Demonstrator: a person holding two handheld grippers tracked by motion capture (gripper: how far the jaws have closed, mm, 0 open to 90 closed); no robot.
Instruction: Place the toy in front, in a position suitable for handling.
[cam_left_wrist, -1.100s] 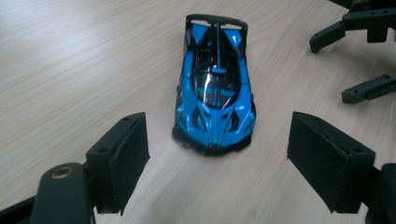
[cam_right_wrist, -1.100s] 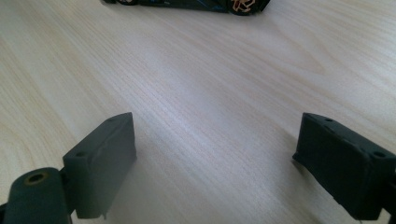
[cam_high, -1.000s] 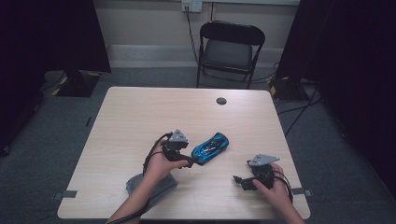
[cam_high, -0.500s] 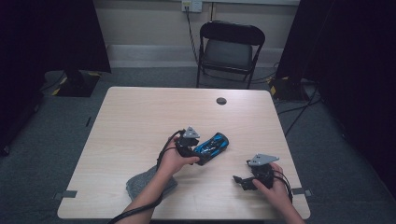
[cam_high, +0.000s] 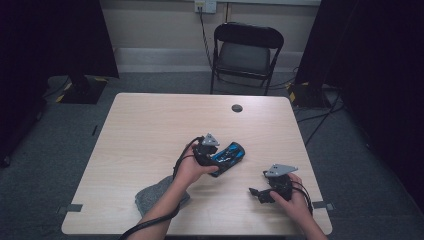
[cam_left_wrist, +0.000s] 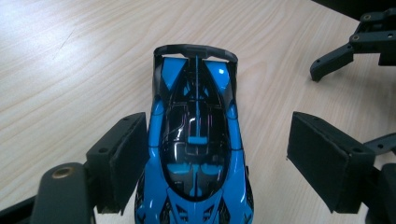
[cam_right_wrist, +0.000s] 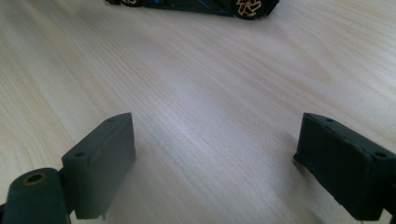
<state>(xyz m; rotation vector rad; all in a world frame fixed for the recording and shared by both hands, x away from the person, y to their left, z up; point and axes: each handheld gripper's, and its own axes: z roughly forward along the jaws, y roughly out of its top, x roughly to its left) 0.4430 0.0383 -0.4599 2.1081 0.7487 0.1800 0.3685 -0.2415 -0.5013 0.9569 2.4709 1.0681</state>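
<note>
1. Pale wood-grain desk (cam_high: 150, 130) stands on grey carpet, with a black folding chair (cam_high: 246, 52) behind its far edge.
2. Left of the glossy blue and black toy race car (cam_high: 227, 156), a grey cloth (cam_high: 152, 196) lies near the desk's front edge.
3. Left hand-held gripper (cam_left_wrist: 217, 156) straddles the toy race car (cam_left_wrist: 198, 140), jaws spread wide; one pad sits just beside its flank, the other stands clear.
4. Right of the car, near the front edge, the right hand-held gripper (cam_high: 261, 192) rests low, jaws wide apart with nothing between them.
</note>
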